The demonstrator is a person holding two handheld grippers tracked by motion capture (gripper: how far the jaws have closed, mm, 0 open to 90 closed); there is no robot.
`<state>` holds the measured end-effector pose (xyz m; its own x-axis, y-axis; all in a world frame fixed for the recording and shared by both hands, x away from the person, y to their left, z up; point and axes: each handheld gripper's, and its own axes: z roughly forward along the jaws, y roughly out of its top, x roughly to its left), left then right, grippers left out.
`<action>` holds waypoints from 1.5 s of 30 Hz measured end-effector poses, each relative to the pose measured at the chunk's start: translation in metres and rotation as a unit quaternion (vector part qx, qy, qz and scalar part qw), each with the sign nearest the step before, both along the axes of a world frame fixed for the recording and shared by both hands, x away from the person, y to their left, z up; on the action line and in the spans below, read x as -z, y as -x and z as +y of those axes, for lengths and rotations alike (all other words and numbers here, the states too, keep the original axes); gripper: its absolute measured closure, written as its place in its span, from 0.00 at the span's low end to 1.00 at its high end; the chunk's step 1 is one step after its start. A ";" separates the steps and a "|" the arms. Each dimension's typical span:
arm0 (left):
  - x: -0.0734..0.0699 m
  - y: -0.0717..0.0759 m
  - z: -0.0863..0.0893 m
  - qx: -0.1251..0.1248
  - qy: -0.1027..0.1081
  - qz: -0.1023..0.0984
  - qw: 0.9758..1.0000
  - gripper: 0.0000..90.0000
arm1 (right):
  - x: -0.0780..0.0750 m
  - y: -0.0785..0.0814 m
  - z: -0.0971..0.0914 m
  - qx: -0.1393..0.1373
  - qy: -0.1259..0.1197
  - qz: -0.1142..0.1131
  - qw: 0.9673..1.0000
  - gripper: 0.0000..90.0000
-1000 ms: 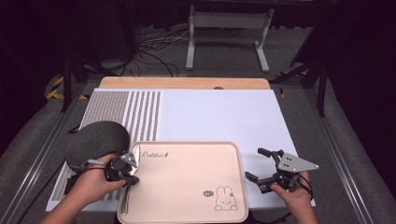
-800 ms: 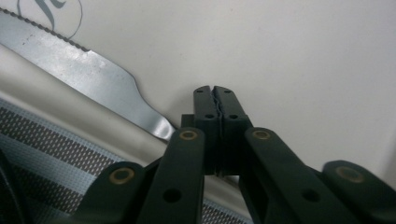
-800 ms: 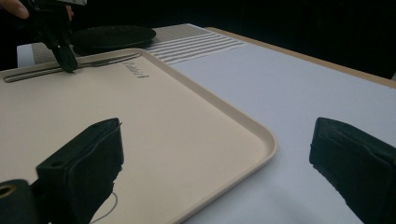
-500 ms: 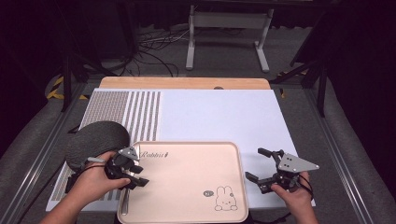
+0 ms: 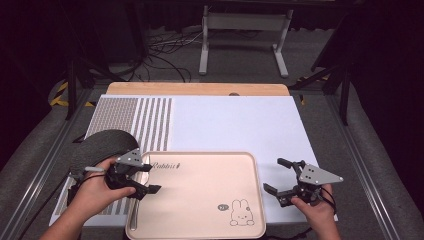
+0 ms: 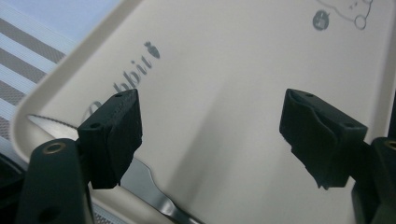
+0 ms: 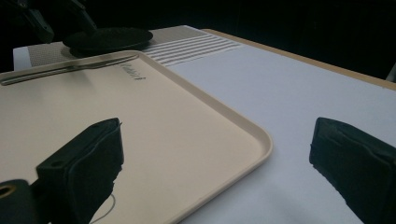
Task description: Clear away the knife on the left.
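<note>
Just let go: left gripper spread wide, jaws just opening, above knife resting flat in tray. Right gripper spread, waiting beside tray.

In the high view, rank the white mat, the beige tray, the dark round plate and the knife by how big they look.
1. White mat
2. Beige tray
3. Dark round plate, partly hidden by the left hand
4. Knife, a thin strip at the tray's left edge
</note>
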<state>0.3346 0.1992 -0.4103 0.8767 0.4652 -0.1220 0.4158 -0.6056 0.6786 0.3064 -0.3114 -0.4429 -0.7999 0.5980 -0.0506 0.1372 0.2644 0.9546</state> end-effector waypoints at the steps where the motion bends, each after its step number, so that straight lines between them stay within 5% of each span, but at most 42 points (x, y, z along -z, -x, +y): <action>1: 0.000 0.000 0.000 0.000 0.000 0.000 1.000 0.24 | 0.000 0.000 0.000 0.000 0.000 0.000 1.000 0.04; 6: -0.006 0.003 0.016 -0.005 0.082 -0.027 0.996 0.25 | 0.000 0.000 -0.003 0.002 -0.010 0.001 1.000 0.04; 13: -0.008 0.011 0.033 -0.004 0.107 -0.083 0.991 0.25 | 0.000 -0.001 -0.003 0.003 -0.012 0.000 1.000 0.04; 17: -0.006 0.015 0.050 -0.019 0.145 -0.105 0.984 0.26 | -0.001 -0.001 -0.003 0.003 -0.012 0.000 1.000 0.04; 25: 0.011 0.025 0.080 -0.046 0.185 -0.145 0.971 0.24 | -0.001 -0.002 0.000 0.001 -0.011 0.000 1.000 0.04; 36: 0.032 0.036 0.107 -0.061 0.218 -0.158 0.961 0.22 | 0.001 -0.002 0.000 0.004 -0.009 0.001 1.000 0.04; 37: 0.037 0.037 0.111 -0.063 0.228 -0.160 0.959 0.21 | 0.001 -0.002 0.000 0.003 -0.010 0.001 1.000 0.04; 45: 0.058 0.040 0.126 -0.059 0.228 -0.166 0.958 0.19 | 0.002 -0.002 -0.003 0.008 -0.013 0.002 1.000 0.04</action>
